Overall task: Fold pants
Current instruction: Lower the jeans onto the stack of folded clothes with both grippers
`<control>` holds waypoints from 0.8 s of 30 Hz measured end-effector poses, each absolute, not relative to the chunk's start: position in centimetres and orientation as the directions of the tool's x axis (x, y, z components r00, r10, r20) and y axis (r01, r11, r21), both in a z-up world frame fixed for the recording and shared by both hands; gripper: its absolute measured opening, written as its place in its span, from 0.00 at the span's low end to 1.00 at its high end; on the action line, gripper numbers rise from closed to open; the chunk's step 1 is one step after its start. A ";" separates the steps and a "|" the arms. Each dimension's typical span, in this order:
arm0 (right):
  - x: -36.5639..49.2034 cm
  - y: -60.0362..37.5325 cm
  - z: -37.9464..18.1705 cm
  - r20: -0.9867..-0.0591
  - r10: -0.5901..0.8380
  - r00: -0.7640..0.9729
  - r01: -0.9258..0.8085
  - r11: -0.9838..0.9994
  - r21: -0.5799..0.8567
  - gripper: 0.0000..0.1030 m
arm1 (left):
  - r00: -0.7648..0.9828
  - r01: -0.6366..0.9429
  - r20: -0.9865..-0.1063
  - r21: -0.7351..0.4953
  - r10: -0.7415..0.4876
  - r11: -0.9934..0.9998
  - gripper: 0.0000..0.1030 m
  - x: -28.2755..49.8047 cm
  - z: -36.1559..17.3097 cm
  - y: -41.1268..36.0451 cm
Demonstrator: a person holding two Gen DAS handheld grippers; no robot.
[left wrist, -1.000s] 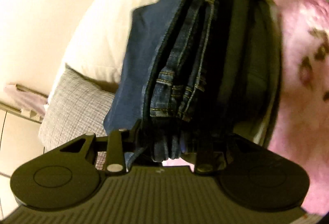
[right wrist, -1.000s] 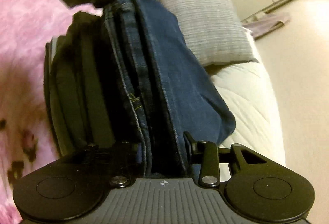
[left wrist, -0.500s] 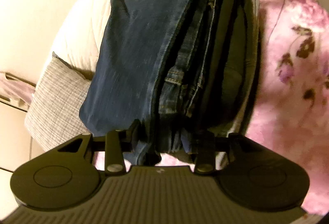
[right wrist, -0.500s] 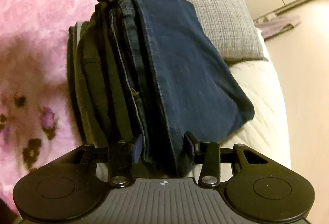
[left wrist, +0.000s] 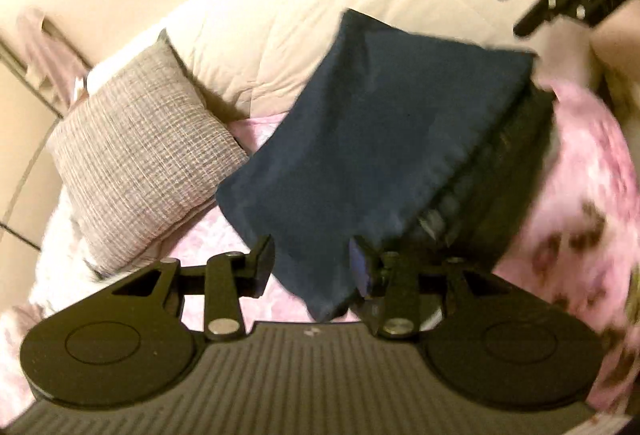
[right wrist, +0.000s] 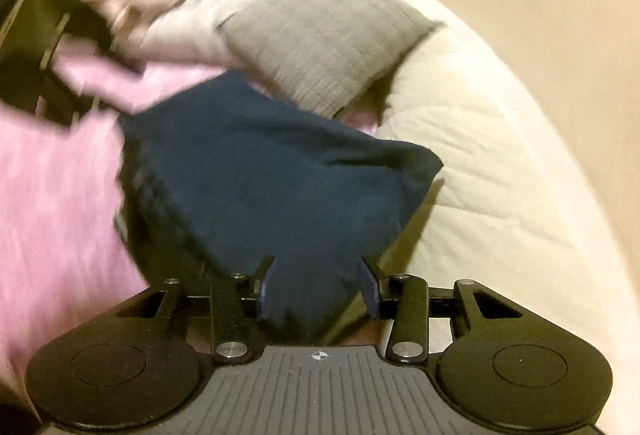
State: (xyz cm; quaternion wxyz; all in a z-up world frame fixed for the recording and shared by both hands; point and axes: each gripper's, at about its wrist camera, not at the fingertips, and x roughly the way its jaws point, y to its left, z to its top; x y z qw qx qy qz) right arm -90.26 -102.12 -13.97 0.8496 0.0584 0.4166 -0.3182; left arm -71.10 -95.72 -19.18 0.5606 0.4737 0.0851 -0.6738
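The folded pants (left wrist: 380, 139), dark blue denim, lie as a flat packet on the bed. They rest on a darker folded garment (left wrist: 508, 191) whose edge shows along one long side, and both sit on the pink floral blanket (left wrist: 580, 175). One corner of the packet comes just beside the grey cushion (left wrist: 140, 155), and its far edge reaches the white quilt (left wrist: 280, 27) that runs along that side of the bed. The left gripper (left wrist: 312, 271) has its tongs apart. A near corner of the denim shows between them, but there is a gap on at least one side and the pads do not seem to pinch it. The right gripper (right wrist: 316, 283) reads the same at the opposite end: tongs apart, cloth in the gap, the pad on the right clear of the edge. Both views are blurred by motion, so fine contact is hard to judge. The fold itself looks finished, and the step in hand appears to be letting go cleanly. To do that well, draw both grippers straight up and away with the tongs wide, so neither pad catches the top layer or drags a corner. Then check that the packet sits square on the garment beneath.
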 end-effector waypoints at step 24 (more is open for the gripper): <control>-90.4 -103.9 -20.5 -0.823 -0.338 0.456 0.656 0.753 0.054 0.38 | -0.007 0.942 -0.869 0.160 -0.495 -0.294 0.34 -68.3 -23.7 -99.4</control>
